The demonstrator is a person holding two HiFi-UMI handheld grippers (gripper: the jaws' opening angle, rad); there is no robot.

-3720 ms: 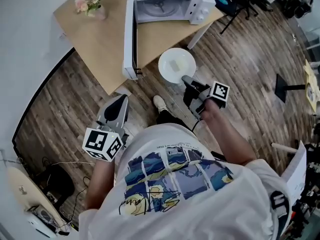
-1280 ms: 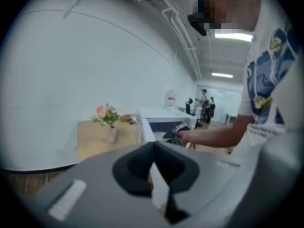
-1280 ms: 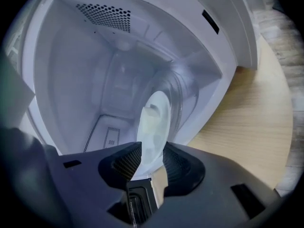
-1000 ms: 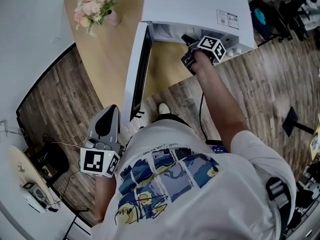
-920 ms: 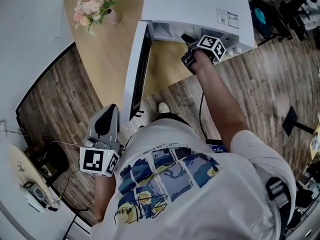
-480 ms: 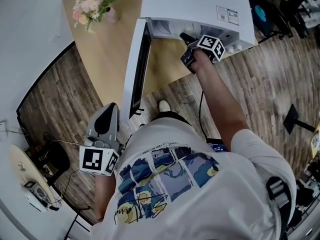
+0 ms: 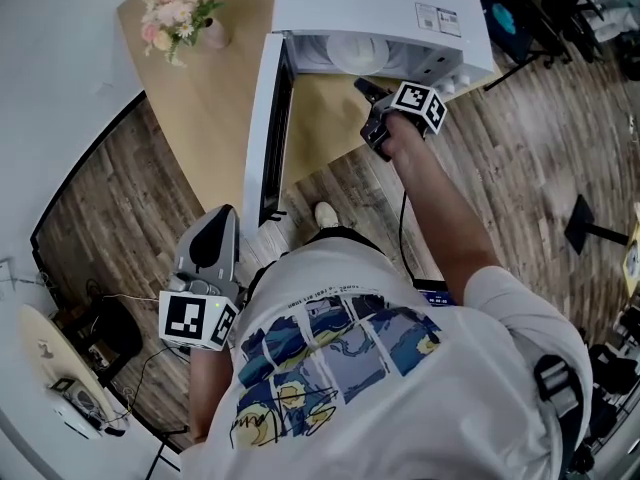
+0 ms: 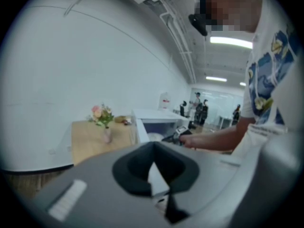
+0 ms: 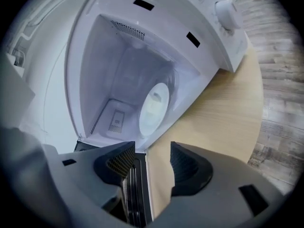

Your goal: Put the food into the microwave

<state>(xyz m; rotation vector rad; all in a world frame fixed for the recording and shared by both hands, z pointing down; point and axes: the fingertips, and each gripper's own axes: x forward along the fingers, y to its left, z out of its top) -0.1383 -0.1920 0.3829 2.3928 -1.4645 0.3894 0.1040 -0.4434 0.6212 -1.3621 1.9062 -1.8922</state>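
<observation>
The white microwave (image 7: 370,3) stands on the wooden table (image 7: 210,108) with its door (image 7: 262,138) swung open to the left. A white plate of pale food (image 7: 355,53) rests inside the cavity, seen from the right gripper view as plate (image 9: 154,107) lying on the cavity floor. My right gripper (image 7: 364,88) hovers just outside the cavity mouth, above the table edge. Its jaws (image 9: 148,161) stand open with nothing between them. My left gripper (image 7: 224,213) hangs low at my left side, over the floor by the door's edge, shut and empty (image 8: 152,148).
A vase of pink flowers (image 7: 180,13) stands at the table's far left corner. The open door juts out past the table edge toward my left gripper. A blue chair (image 7: 510,13) and a black stand (image 7: 585,230) are on the wood floor to the right. Cables and gear (image 7: 90,328) lie at the lower left.
The right gripper, which earlier carried the plate to the microwave, has let go and drawn back out of the cavity; the plate stays inside. The left gripper has hardly moved.
</observation>
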